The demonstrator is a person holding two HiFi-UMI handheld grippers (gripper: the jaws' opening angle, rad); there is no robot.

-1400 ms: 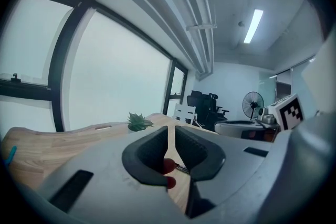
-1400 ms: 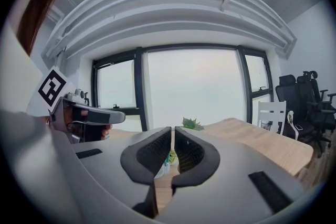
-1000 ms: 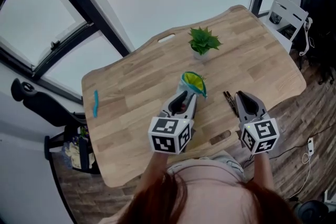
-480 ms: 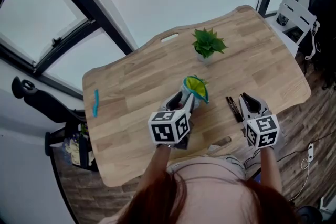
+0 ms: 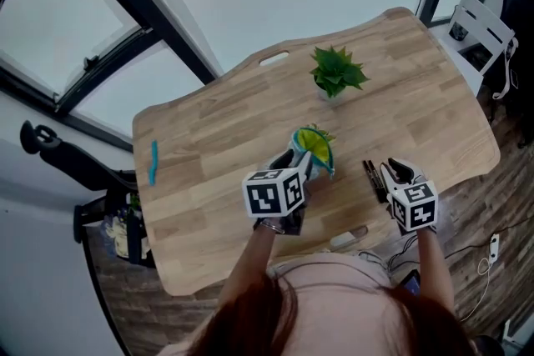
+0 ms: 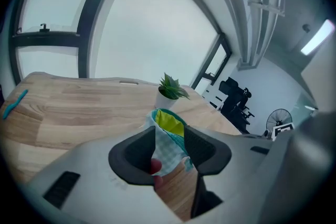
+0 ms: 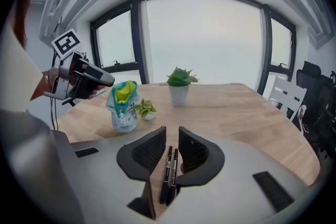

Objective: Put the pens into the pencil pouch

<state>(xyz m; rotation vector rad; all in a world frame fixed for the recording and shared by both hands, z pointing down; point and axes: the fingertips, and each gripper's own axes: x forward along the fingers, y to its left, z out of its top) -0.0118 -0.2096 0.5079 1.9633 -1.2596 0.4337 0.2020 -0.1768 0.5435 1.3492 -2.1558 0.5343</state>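
You are at the pick-up step, as I judge it: nothing has gone into the pencil pouch [image 5: 313, 147] yet; it stands upright on the bench [image 5: 217, 137] with its yellow-lined mouth open, just in front of the small succulent.

Your left hand-held gripper [image 6: 170, 136] has just been opening and its jaws stand wide; the pouch's lower body sits between them, but neither pad looks pressed on it, so it is not held.

Your right hand-held gripper [image 7: 172, 141] has also just been opening, to a narrower gap; the two black pens [image 7: 167, 173] lie side by side on the bench between its jaws, ungripped.

The next move, I think, calls for closing the right jaws squarely on one pen or both, and closing the left on the pouch wall so that it stays upright with its mouth clear.

Count: two black pens; one pouch; two potted plants, the larger one [image 5: 338, 72] further back; one slim teal thing [image 5: 153, 162] near the bench's left edge, perhaps another pen, though I cannot tell.
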